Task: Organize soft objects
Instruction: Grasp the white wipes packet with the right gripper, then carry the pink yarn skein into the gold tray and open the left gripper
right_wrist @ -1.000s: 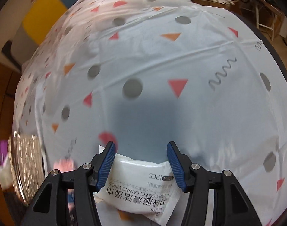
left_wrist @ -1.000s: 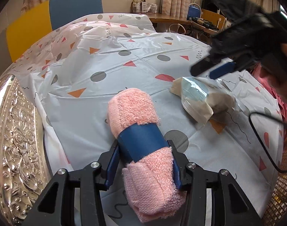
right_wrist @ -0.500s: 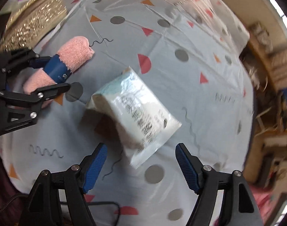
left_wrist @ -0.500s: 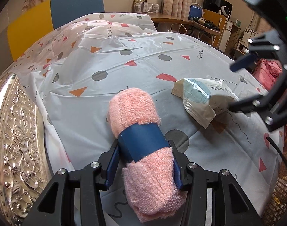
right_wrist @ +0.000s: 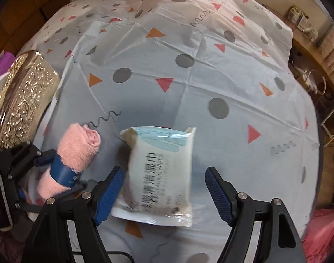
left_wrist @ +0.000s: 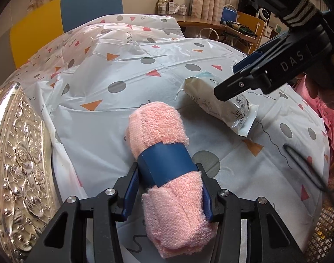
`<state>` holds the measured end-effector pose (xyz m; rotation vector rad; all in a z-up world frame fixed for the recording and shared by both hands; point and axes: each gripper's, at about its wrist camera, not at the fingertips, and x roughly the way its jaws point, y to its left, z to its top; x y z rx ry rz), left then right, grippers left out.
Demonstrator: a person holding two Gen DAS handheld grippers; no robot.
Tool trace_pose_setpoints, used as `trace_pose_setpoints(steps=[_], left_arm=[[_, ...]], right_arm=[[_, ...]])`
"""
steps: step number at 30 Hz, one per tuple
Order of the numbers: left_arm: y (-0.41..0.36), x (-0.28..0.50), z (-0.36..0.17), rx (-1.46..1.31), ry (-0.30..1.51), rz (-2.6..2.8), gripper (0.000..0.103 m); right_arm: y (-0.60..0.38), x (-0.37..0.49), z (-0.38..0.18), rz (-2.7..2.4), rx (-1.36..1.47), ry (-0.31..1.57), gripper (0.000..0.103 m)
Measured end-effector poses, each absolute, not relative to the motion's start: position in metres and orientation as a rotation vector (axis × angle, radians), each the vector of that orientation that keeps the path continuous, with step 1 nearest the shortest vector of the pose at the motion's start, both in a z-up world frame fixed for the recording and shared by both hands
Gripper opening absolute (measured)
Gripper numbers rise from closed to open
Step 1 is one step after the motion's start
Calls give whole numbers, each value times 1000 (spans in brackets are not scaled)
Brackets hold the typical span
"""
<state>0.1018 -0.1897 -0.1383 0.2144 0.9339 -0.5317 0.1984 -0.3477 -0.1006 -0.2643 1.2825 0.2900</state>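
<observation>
Two soft things are in play on the worktop (right_wrist: 210, 83): a rolled pink towel (left_wrist: 167, 164) with a blue band, and a wipes pack (right_wrist: 160, 171). The left gripper (left_wrist: 167, 195) is closed on the towel at the band, just as it was a second ago, with the roll lying on the patterned cloth beside the embossed metal tray (left_wrist: 16, 153). What has changed is on the right. Half a second ago the right gripper (right_wrist: 164, 188) looked down on the pack from well above; now it has come low, its jaws wide open with the pack between them, the left pad close to the pack's edge and the right pad still apart from it. Nothing is held there yet. In the left view that gripper (left_wrist: 239, 81) hangs directly over the pack (left_wrist: 219, 103). My reading is that the right side is lined up for a grasp, so closing on the pack looks like the next step, while the towel waits to be placed.
</observation>
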Motion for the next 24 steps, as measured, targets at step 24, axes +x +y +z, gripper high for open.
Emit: trace_pose_setpoints(steps=[24], left_arm=[[-192, 116, -126, 195, 1039, -493, 38]], right_arm=[[-363, 184, -135, -67, 50, 1199, 60]])
